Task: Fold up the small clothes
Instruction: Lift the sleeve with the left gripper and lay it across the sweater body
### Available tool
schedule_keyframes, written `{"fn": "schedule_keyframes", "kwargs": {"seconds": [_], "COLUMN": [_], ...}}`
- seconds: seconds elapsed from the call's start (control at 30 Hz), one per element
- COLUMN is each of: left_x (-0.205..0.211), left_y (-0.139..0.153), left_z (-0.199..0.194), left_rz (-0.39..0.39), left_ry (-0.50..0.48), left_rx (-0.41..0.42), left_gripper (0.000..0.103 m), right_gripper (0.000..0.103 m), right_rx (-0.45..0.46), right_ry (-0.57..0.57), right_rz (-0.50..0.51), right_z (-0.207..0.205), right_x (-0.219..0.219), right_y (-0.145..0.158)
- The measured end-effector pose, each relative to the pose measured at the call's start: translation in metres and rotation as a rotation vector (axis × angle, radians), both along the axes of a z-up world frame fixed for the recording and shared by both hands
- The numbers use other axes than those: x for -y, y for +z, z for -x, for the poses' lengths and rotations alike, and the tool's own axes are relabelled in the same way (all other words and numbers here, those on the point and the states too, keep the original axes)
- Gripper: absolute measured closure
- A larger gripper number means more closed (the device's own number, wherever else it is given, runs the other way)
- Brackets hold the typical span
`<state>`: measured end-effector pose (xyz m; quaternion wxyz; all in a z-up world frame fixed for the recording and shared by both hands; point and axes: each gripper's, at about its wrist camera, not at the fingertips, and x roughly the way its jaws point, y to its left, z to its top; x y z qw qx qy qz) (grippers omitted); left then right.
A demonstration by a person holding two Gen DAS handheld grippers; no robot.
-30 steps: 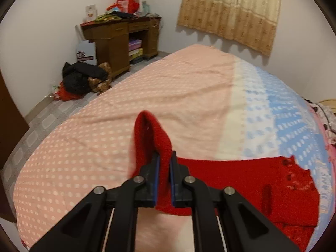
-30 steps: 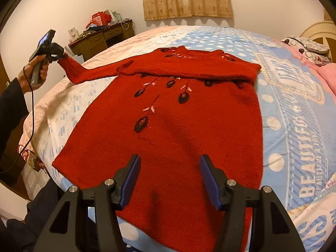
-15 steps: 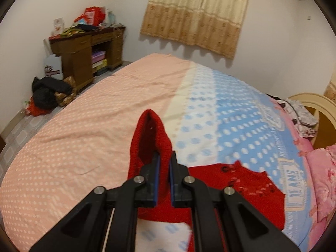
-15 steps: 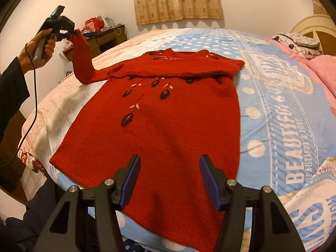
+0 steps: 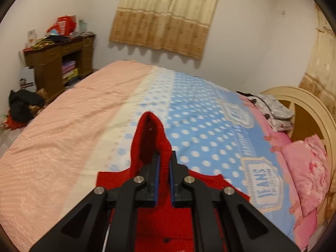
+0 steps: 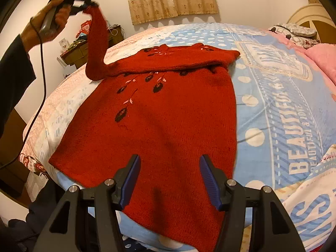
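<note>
Right now the left gripper [image 5: 163, 166] has its blue-padded fingers [image 5: 156, 174] pressed together on the cuff of a red knitted sweater [image 6: 163, 126], pinching the sleeve end [image 5: 150, 138] so that a loop of it sticks out just beyond the fingertips. In the right wrist view that sleeve rises steeply from the shoulder to the left hand [image 6: 53, 14], which holds the gripper high above the bed. The sweater's body lies flat on a blue, white-dotted bedspread [image 6: 283, 96], with its other sleeve folded across the chest, over a dark embroidered flower pattern [image 6: 138, 88]. The right gripper [image 6: 170, 180] hovers over the sweater's lower part, its fingers [image 6: 130, 178] spread apart with nothing between them but the fabric lying below. Beyond the left fingers stretch the pink part of the bedspread [image 5: 63, 126], a brown wooden desk [image 5: 61, 63] piled with clutter, and a beige patterned curtain [image 5: 168, 14].
</note>
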<state>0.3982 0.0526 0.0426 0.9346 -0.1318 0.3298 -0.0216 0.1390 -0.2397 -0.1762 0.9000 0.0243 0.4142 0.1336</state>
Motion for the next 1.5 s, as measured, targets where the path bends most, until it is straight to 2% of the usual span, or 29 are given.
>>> {"fn": "schedule_keyframes", "kwargs": {"seconds": [0.27, 0.37, 0.5, 0.77, 1.03, 1.3, 1.4, 1.47, 1.5], "left_x": [0.064, 0.094, 0.135, 0.210, 0.239, 0.269, 0.271, 0.266, 0.261], "left_y": [-0.008, -0.026, -0.056, -0.105, -0.132, -0.162, -0.163, -0.158, -0.152], "left_z": [-0.010, -0.015, -0.019, -0.019, -0.021, -0.015, -0.006, -0.001, 0.004], "left_rz": [0.047, 0.083, 0.087, 0.010, -0.040, -0.107, -0.137, -0.151, -0.158], "left_ry": [-0.100, -0.142, -0.191, -0.266, -0.288, -0.402, -0.434, -0.450, -0.464], "left_rx": [-0.008, -0.040, -0.089, -0.157, -0.197, -0.277, -0.281, -0.278, -0.267], "left_gripper": [0.095, 0.095, 0.095, 0.095, 0.095, 0.093, 0.087, 0.070, 0.066], "right_gripper": [0.044, 0.044, 0.044, 0.044, 0.043, 0.037, 0.036, 0.036, 0.036], "right_rx": [-0.023, -0.043, -0.058, -0.068, -0.066, -0.043, -0.035, -0.029, -0.026], "right_ry": [-0.014, -0.018, -0.014, -0.009, -0.012, -0.012, -0.012, -0.012, -0.011], "right_rz": [-0.021, -0.043, -0.057, -0.081, -0.110, -0.090, -0.082, -0.076, -0.074], "right_z": [-0.002, -0.004, -0.005, -0.004, -0.001, 0.000, 0.001, 0.002, 0.003], "right_x": [0.006, 0.009, 0.008, 0.009, 0.013, 0.005, 0.001, 0.000, 0.000], "right_y": [-0.009, -0.015, -0.020, -0.025, -0.027, -0.031, -0.031, -0.031, -0.031]}}
